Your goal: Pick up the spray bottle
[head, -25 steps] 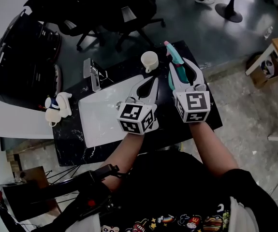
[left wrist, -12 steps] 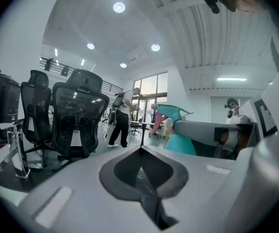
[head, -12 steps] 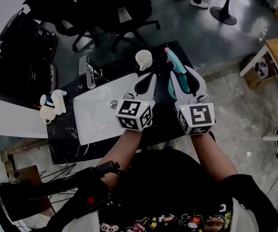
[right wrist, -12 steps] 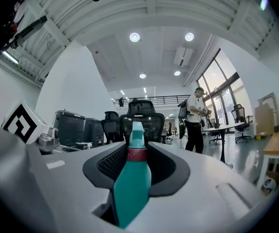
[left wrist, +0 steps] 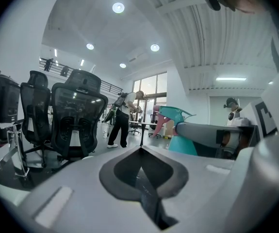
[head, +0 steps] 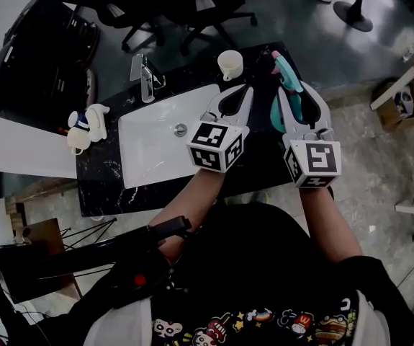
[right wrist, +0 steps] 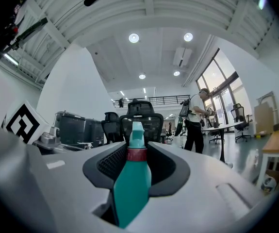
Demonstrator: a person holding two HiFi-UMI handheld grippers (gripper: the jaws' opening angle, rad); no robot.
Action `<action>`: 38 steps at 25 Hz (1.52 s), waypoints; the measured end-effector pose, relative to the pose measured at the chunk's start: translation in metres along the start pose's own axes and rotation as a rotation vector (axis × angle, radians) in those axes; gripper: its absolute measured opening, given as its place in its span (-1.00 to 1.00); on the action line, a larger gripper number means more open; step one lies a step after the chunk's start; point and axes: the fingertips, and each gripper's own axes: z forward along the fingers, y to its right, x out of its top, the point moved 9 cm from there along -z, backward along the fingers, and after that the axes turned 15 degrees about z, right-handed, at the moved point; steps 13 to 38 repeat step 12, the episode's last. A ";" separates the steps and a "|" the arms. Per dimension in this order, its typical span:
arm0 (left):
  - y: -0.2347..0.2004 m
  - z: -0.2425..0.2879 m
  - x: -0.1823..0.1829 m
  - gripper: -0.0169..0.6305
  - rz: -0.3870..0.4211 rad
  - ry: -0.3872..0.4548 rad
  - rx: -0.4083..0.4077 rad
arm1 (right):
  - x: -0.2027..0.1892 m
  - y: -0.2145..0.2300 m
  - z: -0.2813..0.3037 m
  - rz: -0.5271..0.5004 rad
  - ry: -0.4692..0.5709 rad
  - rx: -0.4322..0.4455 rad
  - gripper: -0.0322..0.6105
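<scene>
Clamping the spray bottle (right wrist: 132, 178) just below its trigger head, your right gripper (right wrist: 139, 147) likely keeps it from slipping, over the desk's (head: 106, 182) right end; your left gripper (left wrist: 140, 150) rests closed, empty.

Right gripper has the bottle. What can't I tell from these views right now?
- Spray bottle base: in the head view it is hidden under the right gripper; in the right gripper view it is cut off below the fingers. Its clearance from the countertop is unreadable.
- Cup contents: head view, too small.
- Figurine details: head view, too small.
</scene>
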 end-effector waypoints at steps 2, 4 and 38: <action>0.000 0.000 -0.001 -0.95 0.001 -0.002 0.001 | 0.000 0.000 0.000 0.001 0.007 0.004 -0.42; 0.000 0.000 -0.001 -0.95 0.000 -0.004 0.004 | 0.000 0.000 -0.002 0.003 0.009 0.008 -0.42; 0.003 0.000 -0.001 -0.95 -0.009 -0.004 0.009 | -0.001 0.004 -0.006 0.011 0.013 0.009 -0.42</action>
